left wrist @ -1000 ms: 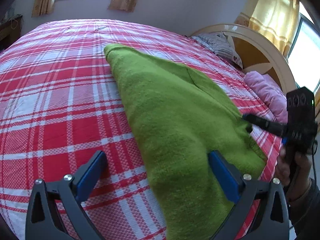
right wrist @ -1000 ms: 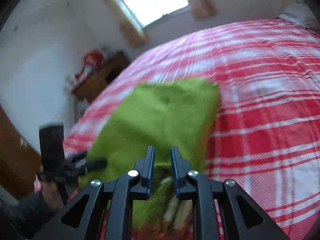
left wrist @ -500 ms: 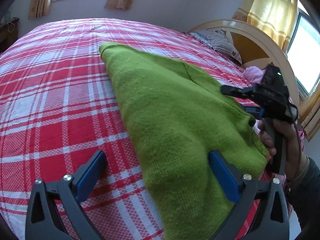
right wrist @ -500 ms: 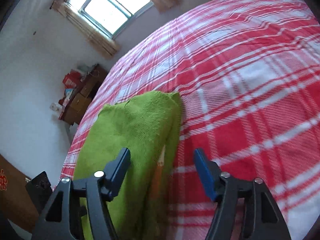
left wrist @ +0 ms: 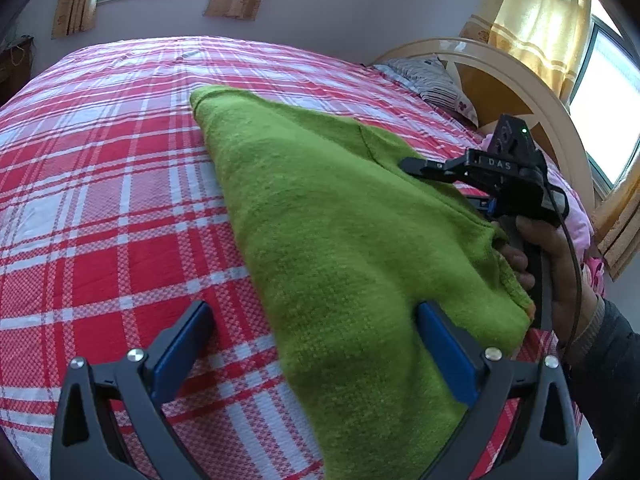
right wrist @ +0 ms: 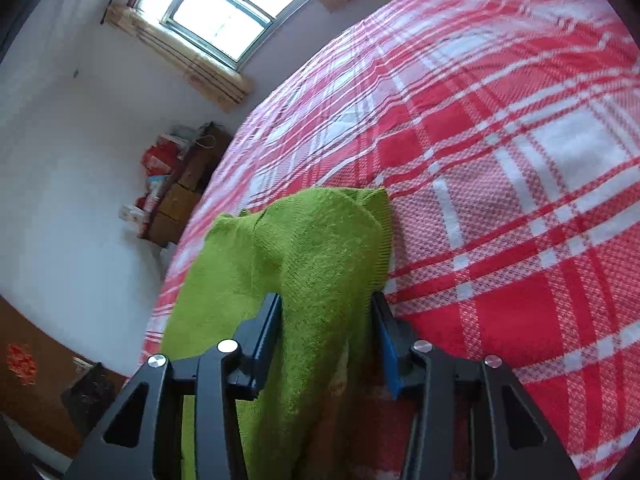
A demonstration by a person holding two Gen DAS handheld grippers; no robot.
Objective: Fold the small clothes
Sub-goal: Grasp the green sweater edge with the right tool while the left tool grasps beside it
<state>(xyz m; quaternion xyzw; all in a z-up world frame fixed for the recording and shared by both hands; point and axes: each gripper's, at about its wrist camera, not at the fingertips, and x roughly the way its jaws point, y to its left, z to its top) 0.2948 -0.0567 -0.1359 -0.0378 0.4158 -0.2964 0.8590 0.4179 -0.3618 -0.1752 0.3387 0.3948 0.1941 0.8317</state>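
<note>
A green knitted garment (left wrist: 328, 220) lies folded on the red plaid bed (left wrist: 100, 200). My left gripper (left wrist: 314, 312) is open at its near end, with the right pad on the knit and the left pad over the bedspread. My right gripper (right wrist: 326, 304) is at the garment's right edge, and its jaws are closing with a thick fold of the green garment (right wrist: 320, 240) filling the gap between the pads. In the left wrist view the right gripper (left wrist: 440, 184) has one finger above the knit's edge and one below it, with a hand on its handle.
A wooden headboard (left wrist: 520, 92) with a striped pillow (left wrist: 436, 80) and pink bedding (left wrist: 576, 216) is at the right. A low cabinet with boxes (right wrist: 176, 192) stands against the wall beyond the bed's far side. Plaid bedspread (right wrist: 520, 200) spreads to the right of the garment.
My right gripper let go of the garment, opened wide, moved down along its edge and closed around a fold there. The left gripper stayed where it was.
</note>
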